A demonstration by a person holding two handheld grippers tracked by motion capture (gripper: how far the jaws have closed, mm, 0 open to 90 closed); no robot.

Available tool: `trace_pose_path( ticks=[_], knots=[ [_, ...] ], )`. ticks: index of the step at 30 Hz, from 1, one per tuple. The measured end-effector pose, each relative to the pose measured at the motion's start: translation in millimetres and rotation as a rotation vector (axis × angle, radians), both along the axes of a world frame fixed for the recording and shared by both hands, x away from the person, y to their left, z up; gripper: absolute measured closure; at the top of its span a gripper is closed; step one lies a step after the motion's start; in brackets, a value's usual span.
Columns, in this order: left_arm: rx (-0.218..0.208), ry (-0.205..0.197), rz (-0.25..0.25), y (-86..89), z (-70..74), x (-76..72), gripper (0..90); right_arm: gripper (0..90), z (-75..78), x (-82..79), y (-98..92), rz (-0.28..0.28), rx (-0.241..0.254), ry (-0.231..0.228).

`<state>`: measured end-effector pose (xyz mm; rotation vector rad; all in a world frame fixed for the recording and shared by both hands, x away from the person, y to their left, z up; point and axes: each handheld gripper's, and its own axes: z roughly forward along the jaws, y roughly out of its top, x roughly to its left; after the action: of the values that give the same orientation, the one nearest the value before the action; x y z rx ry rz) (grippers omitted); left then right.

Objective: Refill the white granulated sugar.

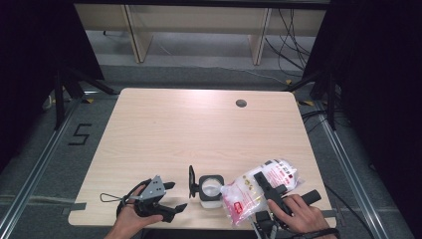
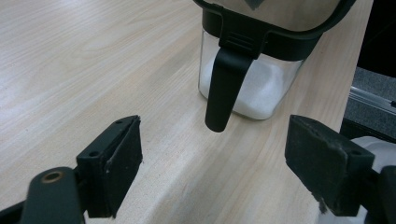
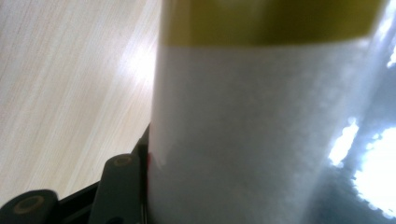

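Clamping the tilted bag (image 1: pixel 259 188) in your right gripper (image 1: pixel 268 191), you are pouring into the jar (image 1: pixel 211 187); keep tipping steadily, left gripper (image 1: pixel 166 199) idling, its fingers apart.

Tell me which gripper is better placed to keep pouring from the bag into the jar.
Right. The right gripper is clamped on the bag, whose corner tips over the open jar. The left gripper sits open beside the jar, holding nothing.
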<state>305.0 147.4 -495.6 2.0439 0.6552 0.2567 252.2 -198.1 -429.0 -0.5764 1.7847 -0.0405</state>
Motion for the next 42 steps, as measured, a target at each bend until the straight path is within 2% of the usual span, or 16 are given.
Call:
trace_pose_path(
  ticks=[2,3,10,12,14,16,21,23,26,27,31,34,42],
  knots=[
    [0.01,-0.007,-0.005,0.5,0.6,0.2,18.7,48.9,-0.1,-0.2,0.3,-0.002,-0.004,-0.002],
    [0.003,0.007,0.004,0.0,0.3,-0.7,18.7,48.9,-0.2,-0.4,0.2,-0.002,-0.002,0.0],
    [0.0,0.0,0.0,0.0,-0.1,0.1,18.7,49.0,-0.6,-0.1,0.5,-0.001,-0.006,0.003],
    [-0.002,0.004,0.003,-0.3,-0.2,0.0,18.7,49.0,-1.4,-1.1,0.0,-0.019,-0.008,0.009],
    [0.004,0.008,0.003,-0.2,0.0,-0.5,18.7,49.0,-0.6,-0.6,0.2,-0.005,-0.014,0.007],
    [0.005,-0.007,-0.002,0.2,-0.1,0.5,18.7,49.0,-0.5,0.0,0.3,-0.002,-0.008,0.0],
    [0.0,-0.005,-0.001,0.4,-0.2,0.7,18.7,49.1,0.3,0.1,0.0,0.0,-0.007,-0.002],
    [0.0,-0.004,-0.004,0.2,0.0,0.7,18.7,49.1,0.0,0.0,-0.1,-0.004,-0.01,-0.002],
    [0.006,-0.01,-0.009,0.6,0.1,1.5,18.7,49.1,-1.8,-1.1,-1.5,-0.027,0.012,0.007],
    [0.004,-0.008,-0.003,0.6,0.1,1.1,18.7,49.1,-0.3,0.3,0.0,-0.004,-0.01,-0.002],
    [0.002,-0.003,-0.001,0.8,0.4,0.9,18.7,49.2,-0.3,0.2,0.2,-0.003,-0.009,-0.002],
    [0.005,-0.013,-0.012,1.2,0.4,1.5,18.7,49.2,-1.2,-0.4,0.2,-0.014,-0.005,0.003],
    [0.0,-0.005,-0.001,0.6,0.0,0.8,18.7,49.2,-2.2,-0.6,0.4,-0.025,0.003,-0.001]
  ],
)
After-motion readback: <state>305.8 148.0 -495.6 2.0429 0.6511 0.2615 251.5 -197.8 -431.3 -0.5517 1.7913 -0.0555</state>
